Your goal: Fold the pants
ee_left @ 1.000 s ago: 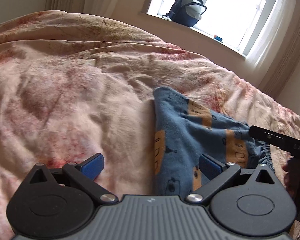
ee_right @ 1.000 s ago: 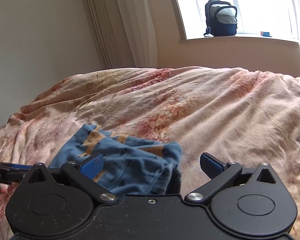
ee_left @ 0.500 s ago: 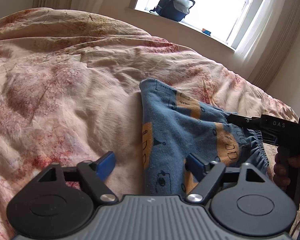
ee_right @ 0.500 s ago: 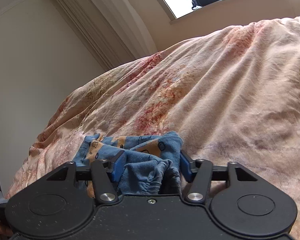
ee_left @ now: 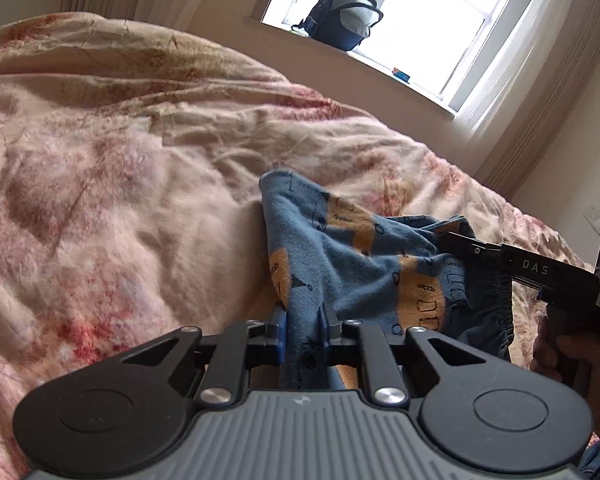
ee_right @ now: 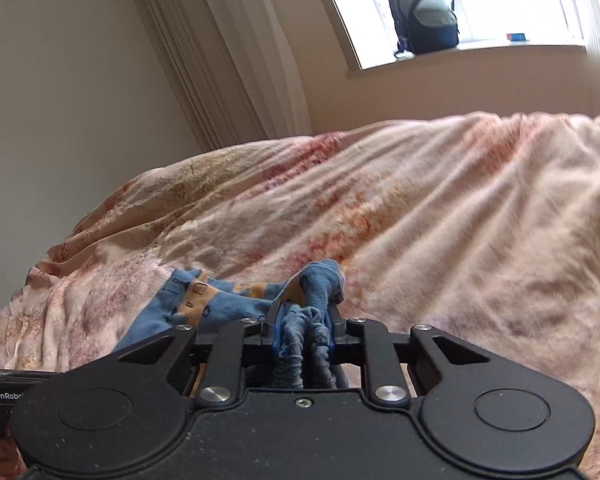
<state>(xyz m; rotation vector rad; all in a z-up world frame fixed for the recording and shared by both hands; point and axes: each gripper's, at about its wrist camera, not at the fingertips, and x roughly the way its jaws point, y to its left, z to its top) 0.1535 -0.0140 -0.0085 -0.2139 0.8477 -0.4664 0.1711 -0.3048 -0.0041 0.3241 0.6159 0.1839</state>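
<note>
A bedroom with pale walls and a bright window (ee_left: pixel 428 28) forms the background; a dark backpack (ee_left: pixel 342 16) stands on the sill beside a small blue and red object (ee_right: pixel 516 36), and long pale curtains (ee_right: pixel 236 52) hang at the side. Most of both views is filled by a rumpled duvet (ee_left: pixel 120 168) in cream with faded red and ochre blotches. On it, close to the person, lie the pants (ee_left: pixel 340 256), blue fleece printed with orange patches and small black line drawings, bunched rather than flat, with the gathered elastic waistband toward the right side in the left wrist view. The left gripper (ee_left: pixel 303 330) is closing, its blue pads pinching an upright fold of the blue cloth at the near left edge of the pants. The right gripper (ee_right: pixel 303 334) is closing too, its jaws squeezing a thick wad of the gathered fabric, which bulges up between them. In the left wrist view the right gripper reaches in from the right onto the waistband end, a hand (ee_left: pixel 560 354) wrapped round its grip.
</note>
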